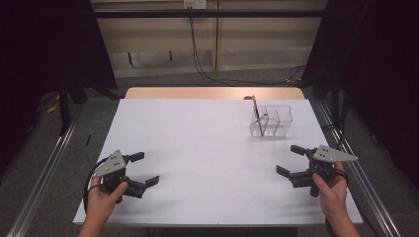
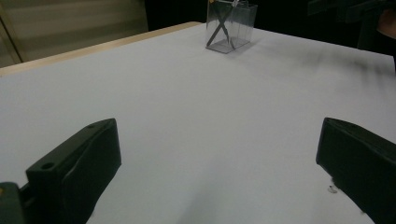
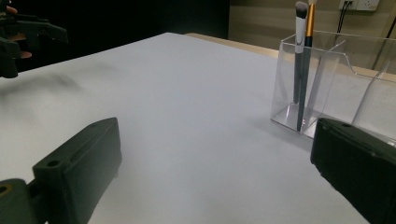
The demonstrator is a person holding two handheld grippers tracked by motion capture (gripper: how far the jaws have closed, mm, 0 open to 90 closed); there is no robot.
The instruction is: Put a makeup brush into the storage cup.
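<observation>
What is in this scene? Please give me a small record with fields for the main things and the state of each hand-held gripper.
surface: white table
container: clear organizer, far right of the table, with compartments
contents: two makeup brushes, standing tilted in the end compartment
left hand-held gripper: open, holding nothing, near left edge
right hand-held gripper: open, holding nothing, near the organizer, apart from it

2 brushes (image 3: 301,65) in organizer (image 3: 336,88)

Two brushes (image 3: 302,56) – one clear organiser (image 1: 276,121) – two grippers, one table (image 1: 197,148).
</observation>
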